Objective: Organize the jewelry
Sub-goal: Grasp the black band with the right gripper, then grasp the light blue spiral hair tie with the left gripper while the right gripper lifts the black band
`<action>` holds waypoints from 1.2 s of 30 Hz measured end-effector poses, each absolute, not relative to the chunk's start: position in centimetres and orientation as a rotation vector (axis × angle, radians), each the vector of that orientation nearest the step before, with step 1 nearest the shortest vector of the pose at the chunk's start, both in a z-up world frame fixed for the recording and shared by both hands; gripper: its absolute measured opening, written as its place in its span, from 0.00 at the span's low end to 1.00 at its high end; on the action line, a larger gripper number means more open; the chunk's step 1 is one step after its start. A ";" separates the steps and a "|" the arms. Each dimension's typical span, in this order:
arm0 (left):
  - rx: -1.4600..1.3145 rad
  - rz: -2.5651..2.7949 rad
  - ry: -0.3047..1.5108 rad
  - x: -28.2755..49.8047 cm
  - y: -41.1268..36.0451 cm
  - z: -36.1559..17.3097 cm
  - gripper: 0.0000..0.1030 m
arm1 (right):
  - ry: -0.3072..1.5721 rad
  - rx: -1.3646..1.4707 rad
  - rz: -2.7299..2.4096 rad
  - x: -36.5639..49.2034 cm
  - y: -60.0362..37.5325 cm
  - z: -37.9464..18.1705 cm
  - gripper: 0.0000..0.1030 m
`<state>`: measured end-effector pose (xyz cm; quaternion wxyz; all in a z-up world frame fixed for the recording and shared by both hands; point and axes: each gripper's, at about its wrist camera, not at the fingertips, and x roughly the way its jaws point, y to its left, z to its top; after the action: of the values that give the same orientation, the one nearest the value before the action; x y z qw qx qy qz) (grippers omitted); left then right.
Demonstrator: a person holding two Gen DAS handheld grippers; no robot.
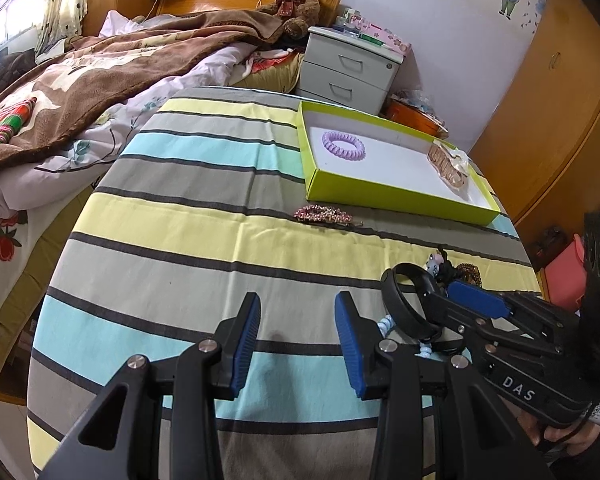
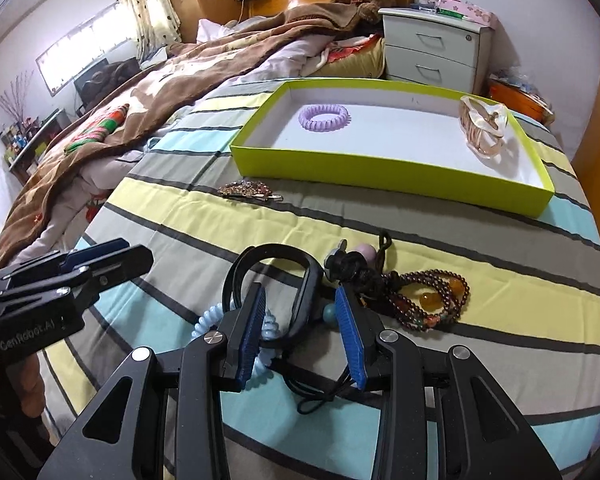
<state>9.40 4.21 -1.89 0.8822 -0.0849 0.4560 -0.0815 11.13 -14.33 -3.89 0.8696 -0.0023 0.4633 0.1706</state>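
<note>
Much bare cloth (image 1: 172, 240) (left gripper (image 1: 298, 344)), tray (image 1: 400, 200) beyond

tray (image 2: 380, 168): far side of the table (image 2: 500, 248), right of centre
coil hair tie (image 2: 324, 117): in the tray, far left
hair claw (image 2: 485, 128): in the tray, right end
barrette (image 2: 249, 192): on the table, just near of the tray's left corner
band (image 2: 300, 280), bead bracelets (image 2: 432, 300), second coil tie (image 2: 236, 320): near heap, bracelets rightmost
bed (image 2: 160, 80): left of the table
drawer unit (image 2: 432, 48): beyond the tray
</note>
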 end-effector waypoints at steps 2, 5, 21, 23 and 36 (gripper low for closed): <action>-0.177 -0.173 0.951 9.3 4.2 -2.0 0.39 | 0.969 -0.025 0.351 11.1 -14.1 -3.8 0.36; -0.179 -0.170 0.955 9.3 4.2 -2.1 0.39 | 0.967 -0.070 0.344 10.8 -13.6 -3.8 0.31; -0.165 -0.185 0.995 9.3 3.7 -2.8 0.40 | 0.982 -0.109 0.323 11.2 -13.3 -4.2 0.13; -0.155 -0.192 1.004 9.3 3.5 -2.9 0.40 | 0.972 -0.094 0.320 11.1 -13.8 -3.9 0.12; -0.026 -0.299 1.037 9.3 -0.5 -3.8 0.40 | 0.888 0.020 0.301 10.4 -17.1 -1.1 0.12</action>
<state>9.27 -0.48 -3.77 0.8578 -0.0123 0.4937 -0.1423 10.44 -17.15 -1.11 0.8921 0.0098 0.4278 0.1451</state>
